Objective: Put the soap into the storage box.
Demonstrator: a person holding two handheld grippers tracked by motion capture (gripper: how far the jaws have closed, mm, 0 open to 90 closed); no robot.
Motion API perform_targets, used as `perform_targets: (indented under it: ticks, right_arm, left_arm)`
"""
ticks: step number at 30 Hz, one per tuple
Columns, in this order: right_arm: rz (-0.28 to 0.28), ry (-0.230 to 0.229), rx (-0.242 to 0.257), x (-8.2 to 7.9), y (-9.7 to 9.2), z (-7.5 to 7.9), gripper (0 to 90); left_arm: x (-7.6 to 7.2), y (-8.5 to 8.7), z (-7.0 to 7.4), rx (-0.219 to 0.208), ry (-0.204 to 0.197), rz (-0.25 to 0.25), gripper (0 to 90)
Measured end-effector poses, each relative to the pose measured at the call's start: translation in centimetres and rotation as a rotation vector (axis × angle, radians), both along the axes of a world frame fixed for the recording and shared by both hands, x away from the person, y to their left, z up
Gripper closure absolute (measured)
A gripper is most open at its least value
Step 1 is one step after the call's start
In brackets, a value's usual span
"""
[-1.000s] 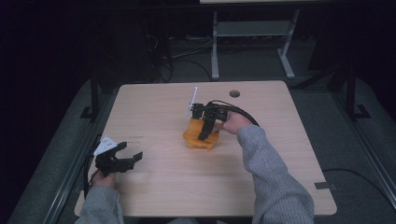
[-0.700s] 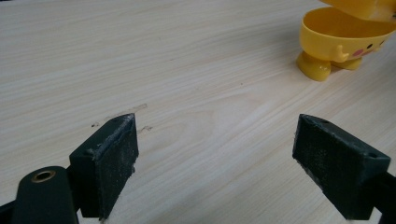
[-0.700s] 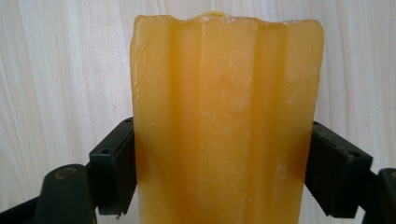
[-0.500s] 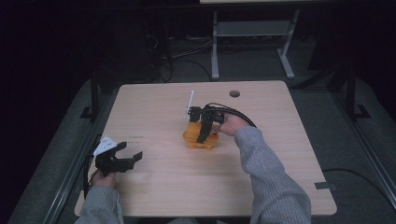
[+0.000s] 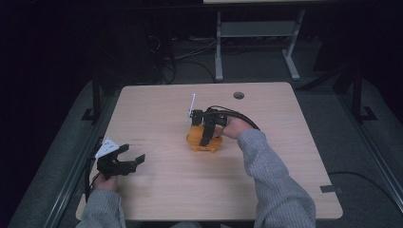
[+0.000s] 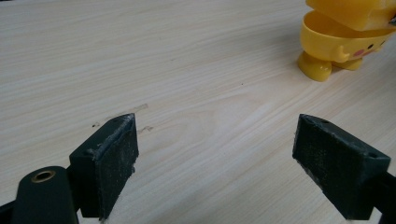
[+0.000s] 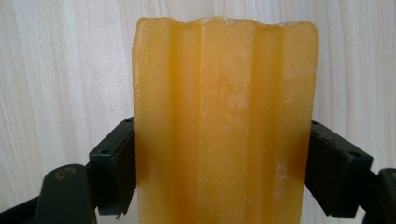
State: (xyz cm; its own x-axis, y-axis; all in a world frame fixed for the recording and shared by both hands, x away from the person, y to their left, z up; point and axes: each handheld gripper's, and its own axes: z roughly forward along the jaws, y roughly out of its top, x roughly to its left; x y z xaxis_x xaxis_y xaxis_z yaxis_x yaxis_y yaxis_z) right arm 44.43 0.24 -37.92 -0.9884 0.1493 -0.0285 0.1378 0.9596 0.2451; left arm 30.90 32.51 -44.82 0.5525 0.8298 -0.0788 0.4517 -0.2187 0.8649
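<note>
The right gripper (image 7: 219, 163) was clenched on the yellow toy's (image 7: 224, 121) ribbed part, between its jaws. The left gripper (image 6: 219, 154) was released over bare counter (image 6: 187, 70), the toy well ahead. Lifting probably came next, needing steady grip.

1. The thing in my right claw (image 7: 223, 179) is a yellow-orange plastic toy figure (image 5: 203, 140), glossy, with stubby rounded feet and a pink cheek spot.
2. It sits at the table's centre, just toward three o'clock.
3. Between my jaws its clamped part is a ribbed, translucent amber block (image 7: 225, 121), touching both pads.
4. From my left claw's camera the figure (image 6: 343, 39) stands at two o'clock, feet on the wood.
</note>
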Motion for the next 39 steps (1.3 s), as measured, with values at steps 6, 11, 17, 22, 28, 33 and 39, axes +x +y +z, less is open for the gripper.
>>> perform_targets:
  ticks: [6, 11, 17, 22, 28, 33, 39]
  right_arm:
    - [0.004, 0.000, -0.005, -0.07, 0.14, -0.06, 21.1]
    - [0.007, -0.001, -0.002, -0.08, 0.22, -0.08, 21.1]
    - [-0.004, 0.008, -0.011, -0.17, 0.33, -0.14, 21.1]
    - [0.010, -0.001, -0.001, -0.08, 0.41, -0.17, 21.1]
    - [0.011, 0.000, 0.000, -0.09, 0.45, -0.23, 21.1]
    - [0.010, 0.001, 0.000, -0.05, 0.44, -0.31, 21.0]
    - [0.001, 0.002, 0.004, 0.08, 0.33, -0.35, 21.0]
  left_arm:
    - [0.00, 0.01, 0.01, 0.002, -0.001, -0.001, 13.8]
    - [0.00, 0.00, 0.01, 0.000, -0.002, 0.000, 13.8]
    - [-0.01, 0.02, 0.03, 0.001, 0.000, 0.001, 13.8]
    - [-0.01, 0.03, 0.04, 0.001, -0.001, 0.000, 13.8]
    - [-0.01, 0.02, 0.05, 0.001, 0.000, 0.000, 13.8]
    - [-0.02, 0.02, 0.05, 0.002, 0.000, 0.001, 13.8]
    - [-0.01, 0.03, 0.05, 0.003, 0.000, 0.001, 13.8]
